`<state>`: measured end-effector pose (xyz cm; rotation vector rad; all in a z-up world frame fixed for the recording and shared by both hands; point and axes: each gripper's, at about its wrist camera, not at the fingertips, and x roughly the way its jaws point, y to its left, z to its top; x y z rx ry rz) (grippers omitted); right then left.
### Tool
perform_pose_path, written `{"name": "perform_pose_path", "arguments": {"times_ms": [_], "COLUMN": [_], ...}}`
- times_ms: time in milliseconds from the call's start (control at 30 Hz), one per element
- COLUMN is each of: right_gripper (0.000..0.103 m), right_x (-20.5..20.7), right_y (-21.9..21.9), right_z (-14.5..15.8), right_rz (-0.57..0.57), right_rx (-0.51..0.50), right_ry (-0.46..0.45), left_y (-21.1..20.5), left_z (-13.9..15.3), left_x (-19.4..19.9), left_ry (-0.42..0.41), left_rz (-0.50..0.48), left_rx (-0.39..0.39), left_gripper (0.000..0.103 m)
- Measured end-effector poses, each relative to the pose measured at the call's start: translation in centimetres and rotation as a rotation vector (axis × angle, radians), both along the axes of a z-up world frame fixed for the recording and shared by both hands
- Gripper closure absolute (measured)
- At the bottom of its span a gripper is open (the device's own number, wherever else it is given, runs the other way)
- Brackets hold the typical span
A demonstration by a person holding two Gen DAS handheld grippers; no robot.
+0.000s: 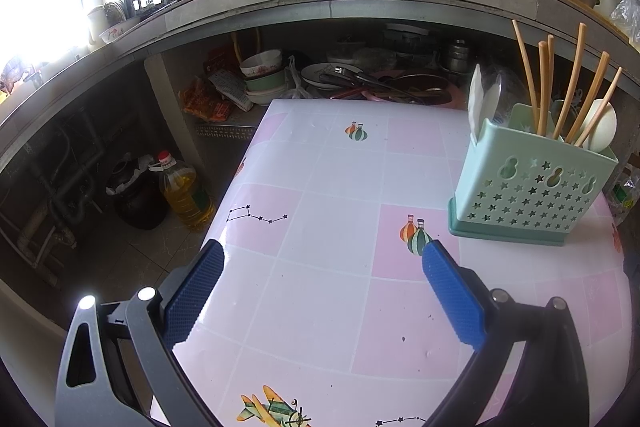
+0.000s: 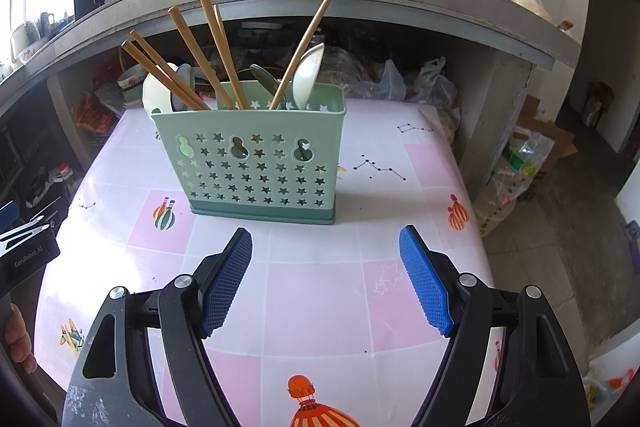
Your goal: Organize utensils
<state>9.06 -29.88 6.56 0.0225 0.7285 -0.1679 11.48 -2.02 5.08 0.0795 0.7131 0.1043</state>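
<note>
Ahead and to the right of the left claw (image 1: 322, 263), in the left wrist view, a mint-green utensil caddy (image 1: 532, 183) stands on the desk (image 1: 332, 195) near its far right corner. That claw is spread wide with nothing between its blue pads (image 1: 192, 295), only bare checked tablecloth. Wooden chopsticks (image 1: 572, 87) fan out of the caddy's right end beside a white spoon (image 1: 600, 127), and another white spoon (image 1: 478, 103) stands at its left end. Beyond the desk this view also shows a shelf of bowls (image 1: 262, 75) and an oil jug (image 1: 182, 191) on the floor.

From the right wrist view, the caddy (image 2: 260, 163) sits straight ahead of the right claw (image 2: 326, 243), just beyond its tips and square-on. This claw is also wide and empty. Here the chopsticks (image 2: 216, 43) split into a left-leaning bunch, a middle pair and one leaning right (image 2: 304, 47) against a pale spoon (image 2: 308, 75); a darker spoon (image 2: 266, 79) shows between them. Part of the left claw's body (image 2: 24, 247) and fingers (image 2: 18, 339) appear at the left edge.

No loose utensil lies on the desk in either view, so sorting inside the caddy is probably what remains. A good approach is from above, pinching one chopstick near its top, while the left claw steadies the caddy's wall against tipping. Whether the caddy has dividers cannot be told.
</note>
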Motion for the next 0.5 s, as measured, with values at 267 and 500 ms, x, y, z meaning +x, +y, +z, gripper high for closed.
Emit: {"name": "perform_pose_path", "arguments": {"times_ms": [267, 500], "right_gripper": [0.03, 0.03], "right_x": [-0.2, -0.51], "right_y": [0.1, 0.14], "right_z": [0.22, 0.45], "right_rz": [0.0, 0.004], "right_rx": [-0.017, -0.028], "right_ry": [-0.012, -0.031], "left_y": [-0.11, -0.16], "left_z": [0.08, 0.07], "left_x": [-0.07, -0.03], "left_ry": [-0.001, -0.001], "left_rz": [0.0, 0.0], "left_rx": [0.0, -0.003], "left_gripper": [0.006, 0.006]}}
